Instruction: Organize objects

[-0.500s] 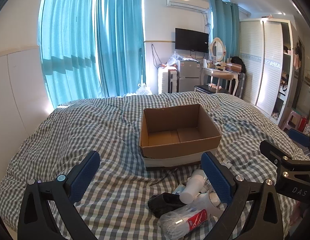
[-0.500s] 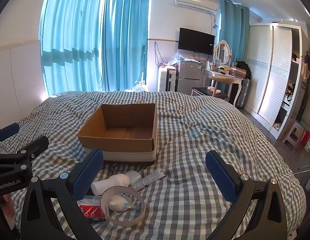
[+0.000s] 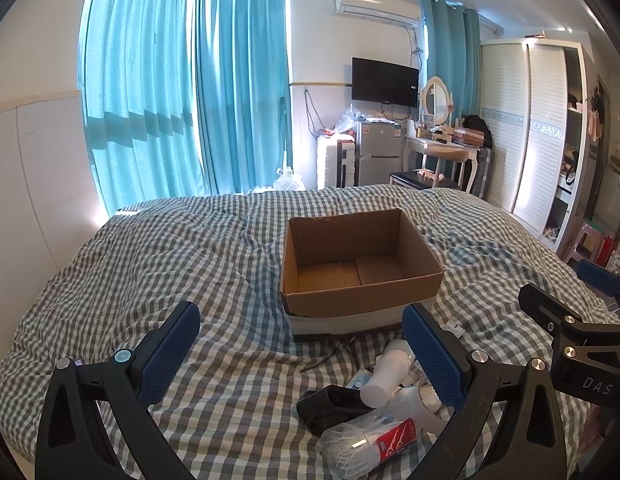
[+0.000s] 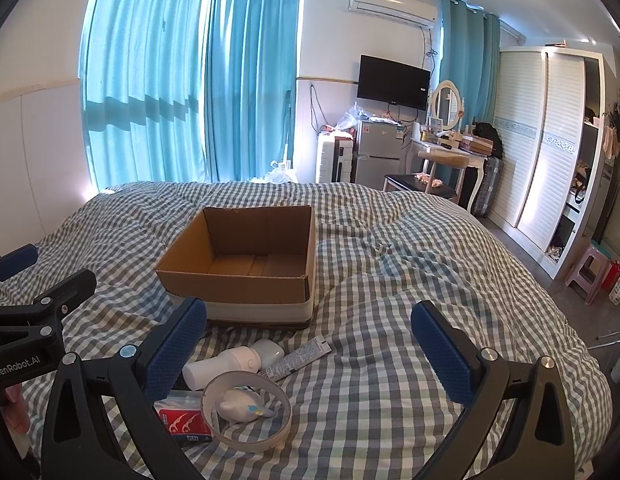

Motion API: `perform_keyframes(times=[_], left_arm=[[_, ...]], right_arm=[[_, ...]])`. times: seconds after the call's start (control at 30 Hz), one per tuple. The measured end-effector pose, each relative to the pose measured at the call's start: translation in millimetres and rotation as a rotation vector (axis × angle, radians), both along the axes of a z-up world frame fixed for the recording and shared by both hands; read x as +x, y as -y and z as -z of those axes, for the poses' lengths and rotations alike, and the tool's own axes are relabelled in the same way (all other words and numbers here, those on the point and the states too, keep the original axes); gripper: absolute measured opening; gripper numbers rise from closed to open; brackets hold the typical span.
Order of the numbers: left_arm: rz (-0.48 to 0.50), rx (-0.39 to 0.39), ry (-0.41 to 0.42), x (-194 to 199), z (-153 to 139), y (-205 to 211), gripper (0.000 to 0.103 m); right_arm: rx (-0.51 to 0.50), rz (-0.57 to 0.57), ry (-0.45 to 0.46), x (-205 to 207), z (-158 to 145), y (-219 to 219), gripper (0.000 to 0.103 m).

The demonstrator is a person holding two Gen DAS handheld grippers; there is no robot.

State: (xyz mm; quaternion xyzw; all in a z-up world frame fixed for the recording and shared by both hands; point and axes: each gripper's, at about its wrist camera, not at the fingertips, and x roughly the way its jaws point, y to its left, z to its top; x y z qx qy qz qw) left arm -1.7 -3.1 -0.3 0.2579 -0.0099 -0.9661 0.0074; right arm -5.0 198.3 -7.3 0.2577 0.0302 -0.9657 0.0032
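Right wrist view: white bottle (image 4: 220, 365) lies crosswise by the bed's near edge, just inside the right gripper (image 4: 310, 350)'s left jaw, both grippers' jaws wide, empty.

Both tongs tilt gently downward side by side, the left tongs (image 3: 302, 352) and the right tongs (image 4: 310, 348) each with blue-padded jaws spread wide and nothing between them, while a fingertip (image 4: 14, 408) shows beside the left handle.
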Motion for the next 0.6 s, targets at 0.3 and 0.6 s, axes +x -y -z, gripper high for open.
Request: perform_keyframes(times=[0.3, 0.6], left_arm=[[-0.01, 0.006, 0.002, 1.2, 0.3, 1.8, 0.103], [-0.01, 0.01, 0.004, 1.4, 1.9, 2.6, 0.103]], right_arm=[[0.0, -0.003, 0.001, -0.1, 1.9, 0.3, 0.103], [0.003, -0.006, 0.005, -0.6, 2.8, 2.3, 0.103]])
